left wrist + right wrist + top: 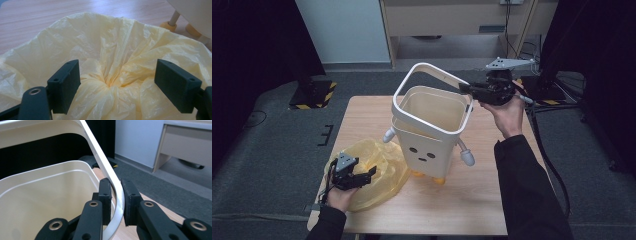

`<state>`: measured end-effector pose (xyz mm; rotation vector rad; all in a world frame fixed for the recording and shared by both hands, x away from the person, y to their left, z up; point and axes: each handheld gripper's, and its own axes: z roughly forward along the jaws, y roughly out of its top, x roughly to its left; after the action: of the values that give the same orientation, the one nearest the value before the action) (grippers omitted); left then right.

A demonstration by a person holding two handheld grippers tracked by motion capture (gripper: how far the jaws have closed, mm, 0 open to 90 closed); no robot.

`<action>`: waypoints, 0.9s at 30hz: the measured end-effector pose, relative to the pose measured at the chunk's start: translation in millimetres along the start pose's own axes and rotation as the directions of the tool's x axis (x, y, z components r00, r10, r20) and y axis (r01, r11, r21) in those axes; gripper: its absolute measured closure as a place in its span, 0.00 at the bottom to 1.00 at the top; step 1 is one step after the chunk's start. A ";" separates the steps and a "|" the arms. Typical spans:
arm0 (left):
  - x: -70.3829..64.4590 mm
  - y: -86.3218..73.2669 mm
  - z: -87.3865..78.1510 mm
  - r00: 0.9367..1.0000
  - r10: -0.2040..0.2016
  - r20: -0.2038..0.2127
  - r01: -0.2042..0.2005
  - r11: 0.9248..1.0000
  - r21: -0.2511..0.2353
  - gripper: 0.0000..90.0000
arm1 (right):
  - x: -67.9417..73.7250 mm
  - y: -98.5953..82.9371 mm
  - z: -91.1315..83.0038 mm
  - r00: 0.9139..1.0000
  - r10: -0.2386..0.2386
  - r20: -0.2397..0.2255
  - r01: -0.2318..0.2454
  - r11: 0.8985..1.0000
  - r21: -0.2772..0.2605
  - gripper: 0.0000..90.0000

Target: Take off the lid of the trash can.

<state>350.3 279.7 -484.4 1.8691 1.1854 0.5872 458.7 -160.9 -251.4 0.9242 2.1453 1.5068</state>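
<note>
Wooden tabletop risk: right gripper, clamped on the raised bin ring, could slip (thin rim) while the wide-open left gripper hovers empty over the yellow bag.

My black left gripper hovers over a pale yellow crinkled plastic bag beside a cream plastic face-printed bin with orange feet.

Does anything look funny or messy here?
The bin's white rim ring is tipped up on one side, pinched by the right hand-held gripper. The yellow bag lies crumpled on the table, outside the bin.
</note>
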 end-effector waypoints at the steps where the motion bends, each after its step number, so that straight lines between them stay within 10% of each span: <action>1: -0.2 0.0 -0.1 1.000 0.001 -0.001 -0.001 1.000 0.000 0.22 | -0.1 -0.2 -2.6 1.000 0.001 0.006 -0.001 1.000 -0.008 0.89; 16: -0.2 -0.3 0.9 1.000 0.003 -0.005 -0.003 1.000 0.009 0.22 | -11.2 -14.9 -58.2 0.978 0.049 0.205 -0.010 0.983 -0.184 0.88; 27: -1.1 -0.5 1.0 1.000 0.005 -0.005 -0.005 1.000 0.007 0.22 | -31.6 -32.6 -96.2 0.925 0.147 0.351 -0.054 0.964 -0.261 0.88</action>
<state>350.3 278.5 -485.3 1.8780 1.1878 0.5911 411.7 -256.3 -248.7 1.1369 1.6270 1.4675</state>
